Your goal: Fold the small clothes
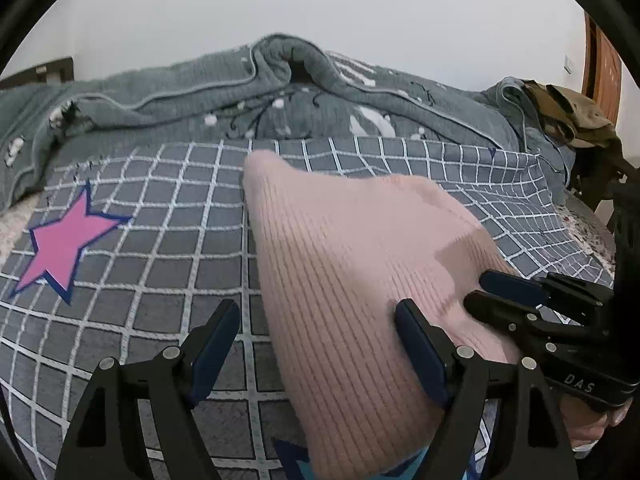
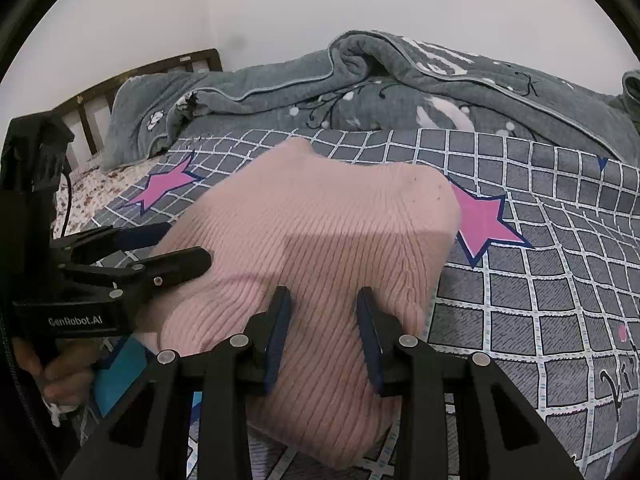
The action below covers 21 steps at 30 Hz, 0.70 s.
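Note:
A pink ribbed knit garment [image 1: 352, 280] lies folded on the grey checked bed sheet [image 1: 160, 240]; it also shows in the right wrist view [image 2: 320, 240]. My left gripper [image 1: 316, 344] is open over the garment's left edge, its right finger on the knit and its left finger over the sheet. My right gripper [image 2: 324, 336] is open, with both fingers resting on the near part of the garment. Each gripper shows in the other's view: the right one [image 1: 500, 292] at the garment's right side, the left one [image 2: 172, 248] at its left side.
A rumpled grey quilt [image 1: 280, 92] lies along the far side of the bed. Pink stars [image 1: 64, 248] are printed on the sheet. A dark wooden headboard [image 2: 120, 88] stands at the left. Olive clothing [image 1: 568, 116] is piled at the far right. A blue patch [image 2: 120, 376] lies near my hand.

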Motion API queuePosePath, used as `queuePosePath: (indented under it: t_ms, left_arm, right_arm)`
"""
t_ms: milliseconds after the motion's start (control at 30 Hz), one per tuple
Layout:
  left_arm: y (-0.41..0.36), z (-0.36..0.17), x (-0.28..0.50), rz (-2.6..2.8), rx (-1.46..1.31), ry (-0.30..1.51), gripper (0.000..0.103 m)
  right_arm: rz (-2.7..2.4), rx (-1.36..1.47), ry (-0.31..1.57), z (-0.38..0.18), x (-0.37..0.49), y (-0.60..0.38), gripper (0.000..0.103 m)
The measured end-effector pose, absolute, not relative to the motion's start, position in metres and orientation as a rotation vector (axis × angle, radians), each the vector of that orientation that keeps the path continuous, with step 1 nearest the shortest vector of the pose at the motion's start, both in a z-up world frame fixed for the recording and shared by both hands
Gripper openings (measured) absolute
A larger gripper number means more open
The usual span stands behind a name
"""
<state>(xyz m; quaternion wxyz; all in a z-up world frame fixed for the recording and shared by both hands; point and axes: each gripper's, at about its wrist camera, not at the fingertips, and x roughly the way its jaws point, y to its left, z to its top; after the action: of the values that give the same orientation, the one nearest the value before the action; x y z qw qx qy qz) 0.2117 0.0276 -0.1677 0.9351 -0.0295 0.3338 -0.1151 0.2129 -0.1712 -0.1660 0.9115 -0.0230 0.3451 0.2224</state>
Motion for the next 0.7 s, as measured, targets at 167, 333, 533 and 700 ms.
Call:
queuePosePath:
  t_ms: [167,333,533,700]
  left_arm:
    - [0.028,-0.163,0.211,-0.223,-0.061,0.666,0.079]
    - [0.029,-0.157,0.214,-0.211,-0.080,0.655,0.078]
    - [0.026,-0.150,0.218,-0.202,-0.062,0.625,0.078]
    - [0.024,-0.143,0.221,-0.214,-0.042,0.602,0.078]
  right_arm:
    - [0.430,-0.057,0.680,-0.159,0.210,-0.169,0.033]
    - [0.404,-0.063,0.655,-0.149,0.211,-0.171,0.033]
    - [0.341,-0.005,0.631,-0.141,0.217,-0.185,0.030]
    - [0.279,0.010,0.627,-0.134,0.225,-0.193,0.030]
